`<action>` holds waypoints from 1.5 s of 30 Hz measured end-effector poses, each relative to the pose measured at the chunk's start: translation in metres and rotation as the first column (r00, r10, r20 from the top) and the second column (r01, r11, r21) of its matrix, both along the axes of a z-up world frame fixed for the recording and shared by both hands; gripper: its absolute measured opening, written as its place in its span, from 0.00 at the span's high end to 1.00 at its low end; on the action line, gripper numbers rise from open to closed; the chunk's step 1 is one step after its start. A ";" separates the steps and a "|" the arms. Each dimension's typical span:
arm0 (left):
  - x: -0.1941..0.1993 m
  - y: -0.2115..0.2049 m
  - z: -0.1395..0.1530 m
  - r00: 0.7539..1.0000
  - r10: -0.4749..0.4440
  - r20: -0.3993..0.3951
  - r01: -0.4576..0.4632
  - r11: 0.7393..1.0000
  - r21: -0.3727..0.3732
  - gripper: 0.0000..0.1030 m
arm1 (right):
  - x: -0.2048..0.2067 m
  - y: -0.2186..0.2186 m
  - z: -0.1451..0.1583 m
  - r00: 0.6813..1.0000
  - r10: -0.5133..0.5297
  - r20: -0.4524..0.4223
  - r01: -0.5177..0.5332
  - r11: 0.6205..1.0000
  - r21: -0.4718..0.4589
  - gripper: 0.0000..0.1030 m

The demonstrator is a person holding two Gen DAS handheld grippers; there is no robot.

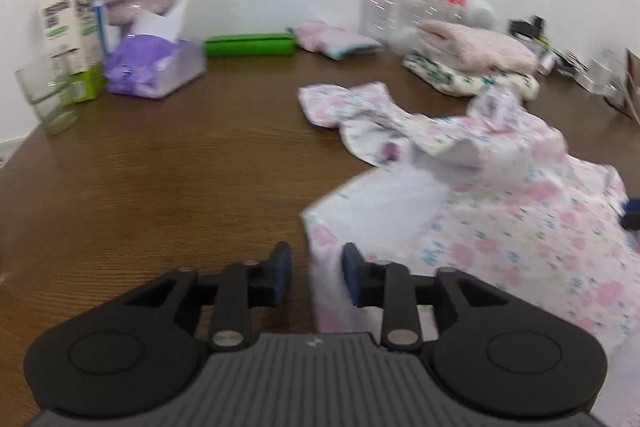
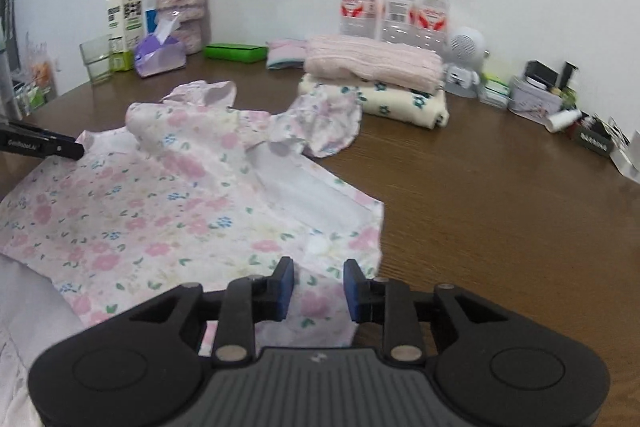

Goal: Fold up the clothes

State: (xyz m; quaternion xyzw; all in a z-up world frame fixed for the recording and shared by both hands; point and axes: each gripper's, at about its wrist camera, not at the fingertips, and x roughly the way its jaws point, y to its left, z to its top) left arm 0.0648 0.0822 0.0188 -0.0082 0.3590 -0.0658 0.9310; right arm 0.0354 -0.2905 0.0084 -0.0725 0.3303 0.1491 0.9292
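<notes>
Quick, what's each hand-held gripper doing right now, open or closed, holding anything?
Left hand-held gripper: open, at the edge of the floral garment, gripping nothing.
Right hand-held gripper: open, over the floral garment's near corner, gripping nothing.

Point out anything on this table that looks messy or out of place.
The floral garment lies crumpled, its collar bunched and one sleeve flopped against the folded floral cloth of the neat stack. At the far right, a small white bottle lies tipped over among the clutter.

garment (image 2: 160, 203): pink-blue floral on white; table (image 2: 500, 211): brown woodgrain
</notes>
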 end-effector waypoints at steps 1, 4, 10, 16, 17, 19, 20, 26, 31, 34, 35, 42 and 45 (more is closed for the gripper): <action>-0.001 0.003 0.000 1.000 0.017 0.004 -0.017 1.000 -0.015 0.67 | -0.002 0.000 -0.001 1.000 0.000 0.005 0.000 1.000 -0.001 0.74; -0.007 0.017 0.011 0.998 0.051 0.038 -0.046 0.992 -0.119 0.68 | -0.003 0.001 -0.002 1.000 0.000 0.017 0.000 1.000 -0.014 0.74; -0.014 0.017 0.016 0.995 -0.072 0.067 0.084 0.976 -0.200 0.62 | -0.006 0.009 0.002 0.999 0.008 0.033 -0.006 0.999 -0.039 0.75; -0.010 0.010 0.000 0.984 -0.175 0.023 0.176 0.966 -0.189 0.50 | -0.016 0.002 -0.002 0.987 0.156 0.049 -0.160 0.981 0.111 0.77; -0.009 0.014 -0.002 0.985 -0.175 0.013 0.174 0.962 -0.213 0.45 | -0.016 0.002 -0.003 0.984 0.177 0.035 -0.180 0.976 0.122 0.76; -0.008 0.017 -0.004 0.985 -0.170 0.009 0.167 0.959 -0.228 0.43 | -0.015 0.004 -0.005 0.977 0.211 0.018 -0.212 0.969 0.128 0.76; -0.007 0.017 -0.004 0.985 -0.171 0.010 0.169 0.959 -0.227 0.42 | -0.015 0.006 -0.005 0.975 0.223 0.017 -0.223 0.967 0.123 0.74; -0.014 0.005 -0.003 0.978 -0.208 0.023 0.209 0.963 -0.170 0.28 | -0.020 0.009 -0.006 0.971 0.238 0.026 -0.240 0.965 0.106 0.71; -0.039 -0.004 0.021 0.961 -0.272 0.051 0.276 0.949 -0.154 0.28 | -0.039 0.020 0.009 0.958 0.281 0.064 -0.284 0.957 0.063 0.72; -0.062 -0.023 0.022 0.924 -0.380 0.045 0.383 0.918 -0.099 0.19 | -0.046 0.034 0.009 0.955 0.295 0.041 -0.297 0.951 0.079 0.80; -0.066 -0.029 0.017 0.913 -0.407 0.027 0.408 0.911 -0.067 0.19 | -0.050 0.033 0.008 0.952 0.304 0.034 -0.305 0.949 0.072 0.88; -0.089 -0.024 -0.011 0.930 -0.368 0.014 0.366 0.928 0.070 0.10 | -0.081 0.020 0.000 0.932 0.361 -0.009 -0.361 0.932 0.026 0.89; -0.091 -0.011 -0.008 0.938 -0.346 -0.006 0.346 0.937 0.049 0.11 | -0.090 0.001 0.002 0.951 0.307 -0.032 -0.304 0.951 0.060 0.89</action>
